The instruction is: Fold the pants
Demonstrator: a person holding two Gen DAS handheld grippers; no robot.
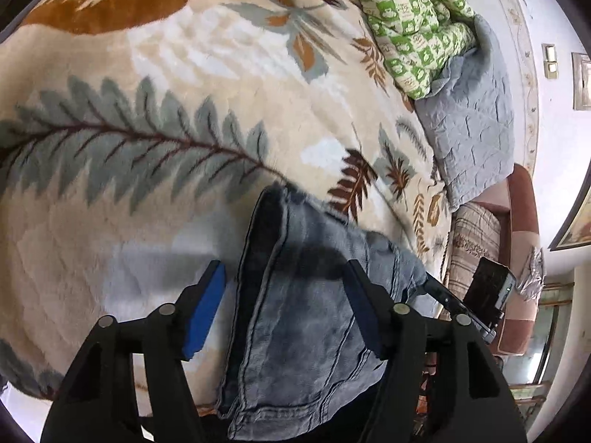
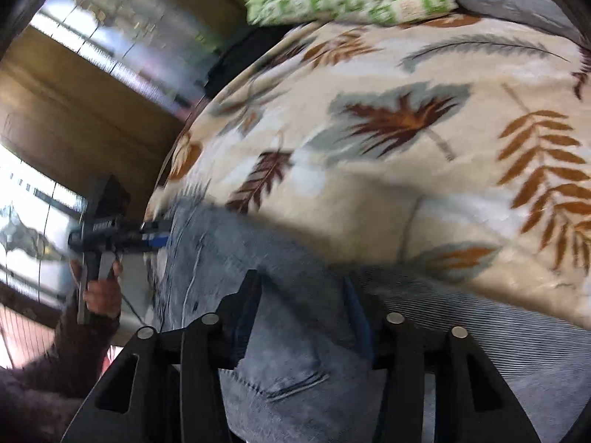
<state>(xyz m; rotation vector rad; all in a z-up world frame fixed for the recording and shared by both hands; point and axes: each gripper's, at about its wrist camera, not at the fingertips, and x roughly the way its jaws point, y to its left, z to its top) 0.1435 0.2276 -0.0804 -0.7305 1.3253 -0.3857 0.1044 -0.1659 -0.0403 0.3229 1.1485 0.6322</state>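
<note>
Left tongs point(image 1: 284, 306): jaws stand apart, with the folded pants point(image 1: 295, 313) lying between them; the blue pads clear the denim on both sides, so nothing is gripped. Right tongs point(image 2: 301, 310): jaws part open over the same denim point(image 2: 295, 350), which fills the gap between them; the frame is smeared and I cannot tell whether the pads press on the cloth. The pants lie at the lower centre of both views, on the near edge of the bed, over the leaf-print blanket point(image 1: 147, 184). In the left view their long axis runs from the lower edge up toward the frame's middle, in line with the tongs. The left tongs appear in the right view at centre left, at the garment's far end, held by a hand point(image 2: 99, 291). Judgement: each hand sits over one end, so the coming fold turns on carrying one end along that axis onto the other. A green checked pillow point(image 1: 406, 26) and grey quilt point(image 1: 476, 118) lie well apart, upper right.
</note>
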